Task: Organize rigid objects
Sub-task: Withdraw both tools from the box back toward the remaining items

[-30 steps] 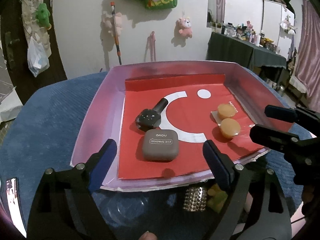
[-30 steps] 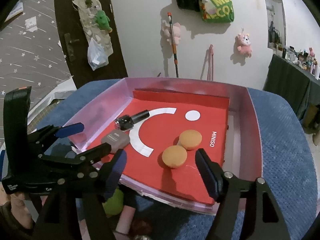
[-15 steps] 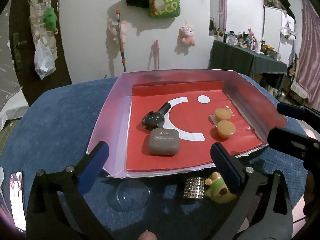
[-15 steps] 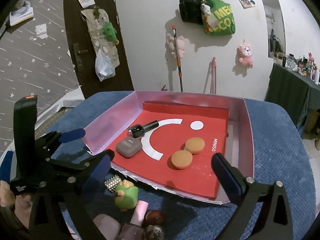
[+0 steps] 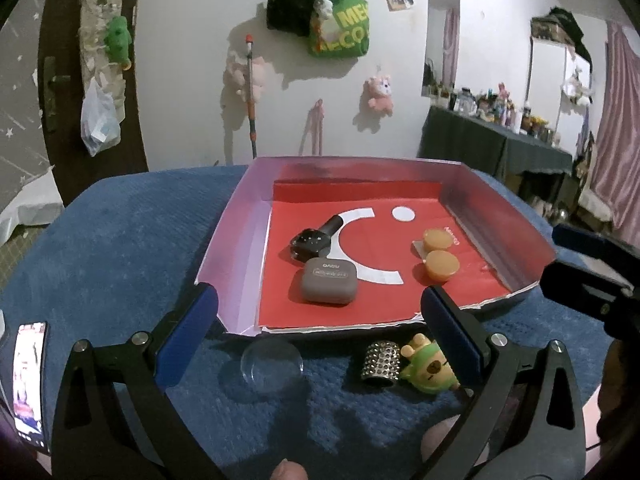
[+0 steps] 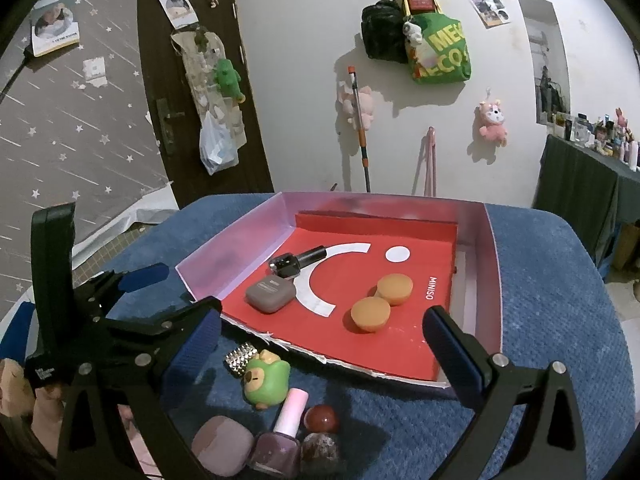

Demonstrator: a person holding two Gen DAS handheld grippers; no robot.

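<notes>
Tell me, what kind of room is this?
Most likely a lived-in bedroom or home room, not a lab. Plush toys and a green tote bag hang on the wall, a side table crowded with bottles stands by a pink curtain, and the tray rests on blue fabric.

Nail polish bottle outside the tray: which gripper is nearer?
Right. The nail polish bottle lies just below the right gripper, between its fingers; the left gripper sits farther left, bottle out of its view.
</notes>
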